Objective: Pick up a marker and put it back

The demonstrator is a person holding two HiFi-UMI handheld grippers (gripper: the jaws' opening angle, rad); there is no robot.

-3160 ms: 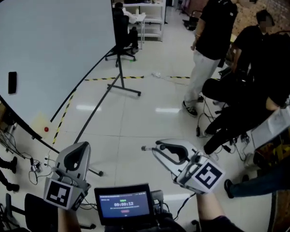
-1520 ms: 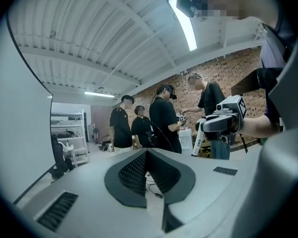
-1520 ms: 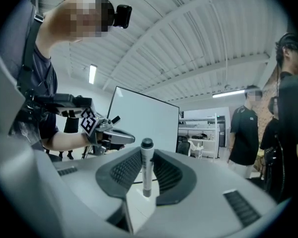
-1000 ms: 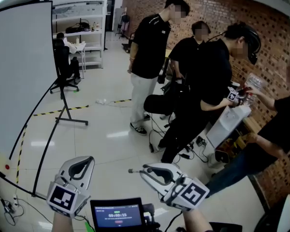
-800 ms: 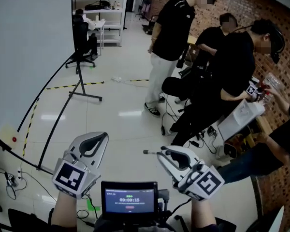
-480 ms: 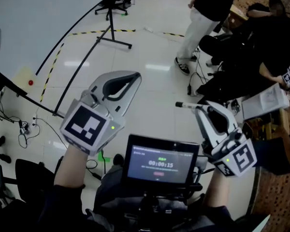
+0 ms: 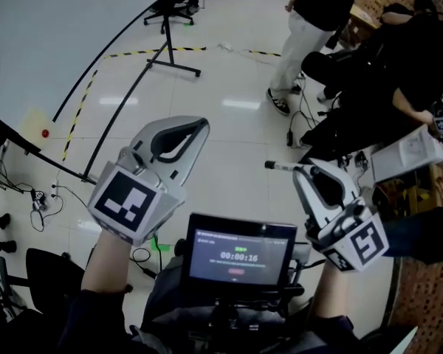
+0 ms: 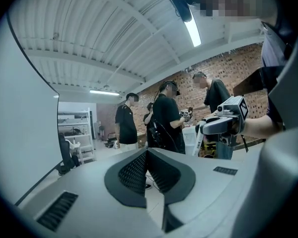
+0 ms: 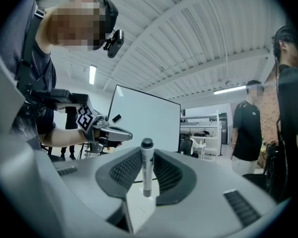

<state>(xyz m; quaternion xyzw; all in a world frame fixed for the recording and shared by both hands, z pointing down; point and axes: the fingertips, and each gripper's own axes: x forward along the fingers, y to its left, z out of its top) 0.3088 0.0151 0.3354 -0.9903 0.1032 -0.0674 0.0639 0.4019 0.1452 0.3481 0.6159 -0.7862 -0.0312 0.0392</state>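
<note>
While the right gripper point(image 7: 304, 174) clamps the marker point(image 9: 147, 167), the left gripper point(image 7: 199, 127) is closed on nothing. Pick-up appears complete; the return likely requires carrying it to the whiteboard point(image 7: 59, 21).

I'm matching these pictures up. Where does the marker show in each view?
Head view: the marker sticks out leftward from the right tongs, right of centre.
Left gripper view: cannot make it out.
Right gripper view: the marker stands at centre, upright between the jaws.
Shared landmark: the whiteboard, in all three.
</note>
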